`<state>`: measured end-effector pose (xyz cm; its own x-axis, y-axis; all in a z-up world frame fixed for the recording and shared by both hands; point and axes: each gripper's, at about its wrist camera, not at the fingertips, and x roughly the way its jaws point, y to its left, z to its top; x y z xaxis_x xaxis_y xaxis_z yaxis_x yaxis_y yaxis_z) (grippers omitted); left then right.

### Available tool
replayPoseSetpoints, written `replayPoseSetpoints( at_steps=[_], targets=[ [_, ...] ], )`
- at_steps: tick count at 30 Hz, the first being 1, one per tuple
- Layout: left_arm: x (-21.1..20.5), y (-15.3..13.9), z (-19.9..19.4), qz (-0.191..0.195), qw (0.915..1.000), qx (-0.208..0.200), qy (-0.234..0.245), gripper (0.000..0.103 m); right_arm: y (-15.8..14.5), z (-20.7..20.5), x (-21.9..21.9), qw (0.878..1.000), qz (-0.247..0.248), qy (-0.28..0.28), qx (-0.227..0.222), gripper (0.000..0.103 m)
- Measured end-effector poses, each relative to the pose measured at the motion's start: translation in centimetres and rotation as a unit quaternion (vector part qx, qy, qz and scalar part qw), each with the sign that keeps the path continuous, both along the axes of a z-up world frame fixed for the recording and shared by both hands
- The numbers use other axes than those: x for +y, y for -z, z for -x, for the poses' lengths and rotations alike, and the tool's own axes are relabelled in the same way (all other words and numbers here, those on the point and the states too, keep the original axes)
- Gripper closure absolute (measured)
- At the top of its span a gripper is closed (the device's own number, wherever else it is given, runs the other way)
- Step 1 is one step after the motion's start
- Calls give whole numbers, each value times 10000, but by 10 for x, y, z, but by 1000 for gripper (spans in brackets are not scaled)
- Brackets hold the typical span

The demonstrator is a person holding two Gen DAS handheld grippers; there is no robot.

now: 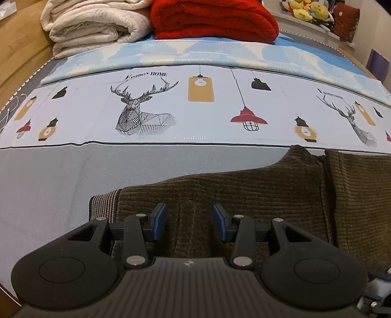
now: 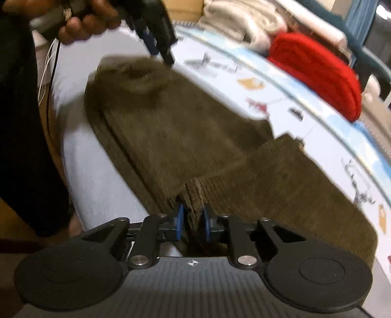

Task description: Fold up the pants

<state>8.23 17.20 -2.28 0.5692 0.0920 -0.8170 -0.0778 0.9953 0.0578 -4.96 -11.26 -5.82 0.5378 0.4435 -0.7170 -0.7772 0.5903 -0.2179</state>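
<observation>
Brown corduroy pants [image 1: 244,195] lie on the bed's grey sheet [image 1: 48,183]. Their striped waistband [image 1: 103,203] is at the left end in the left wrist view. My left gripper [image 1: 189,221] is open and hovers just above the pants near the waistband, holding nothing. In the right wrist view the pants [image 2: 183,137] stretch away from me. My right gripper [image 2: 193,223] is shut on a bunched fold of the pants fabric. The left gripper [image 2: 158,51] shows there too, in a hand above the far end of the pants. That view is blurred.
A printed cloth with deer and lamps [image 1: 195,110] lies beyond the pants. A folded red blanket [image 1: 215,19] and a cream blanket [image 1: 95,24] are stacked at the far end. Plush toys [image 1: 308,9] sit on a shelf. The person's dark-clothed body [image 2: 22,122] is at left.
</observation>
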Motion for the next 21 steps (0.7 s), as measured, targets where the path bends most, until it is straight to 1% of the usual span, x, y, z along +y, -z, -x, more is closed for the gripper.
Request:
replayPoseSetpoints(
  at_steps=[1, 2, 4, 7, 9, 11, 12, 14, 15, 16, 20, 21],
  targets=[
    [-1, 0, 0, -33, 10000, 0, 21, 57, -5, -2, -1, 9998, -178, 74, -3, 70],
    [0, 1, 1, -58, 10000, 6, 23, 57, -9, -4, -2, 9993, -307, 195, -42, 60],
    [1, 1, 1, -55, 10000, 20, -26, 57, -6, -7, 0, 9992, -260, 277, -75, 53],
    [3, 1, 1, 0, 10000, 32, -80, 57, 12, -9, 10, 9998, 165, 73, 1, 53],
    [2, 2, 2, -28, 10000, 46, -59, 57, 23, -10, 16, 9992, 398, -41, 57, 53],
    [1, 2, 2, -64, 10000, 46, -20, 57, 26, -10, 18, 9987, 492, -87, 19, 54],
    [1, 2, 2, -73, 10000, 43, -12, 57, 24, -12, 17, 9990, 442, -71, 84, 54],
    [3, 2, 1, -64, 10000, 49, -26, 57, 18, -15, 12, 9994, 223, 5, 261, 62],
    [4, 2, 0, -51, 10000, 51, -43, 57, 15, -17, 9, 9993, 126, 24, 340, 65],
    [5, 2, 0, -34, 10000, 51, -58, 57, 13, -18, 7, 9992, 30, 28, 395, 72],
    [2, 2, 0, -22, 10000, 42, -6, 57, 4, -20, -3, 9986, -237, 4, 476, 90],
    [1, 2, 0, -25, 10000, 42, 8, 57, 0, -21, -7, 9979, -367, 9, 530, 90]
  ],
)
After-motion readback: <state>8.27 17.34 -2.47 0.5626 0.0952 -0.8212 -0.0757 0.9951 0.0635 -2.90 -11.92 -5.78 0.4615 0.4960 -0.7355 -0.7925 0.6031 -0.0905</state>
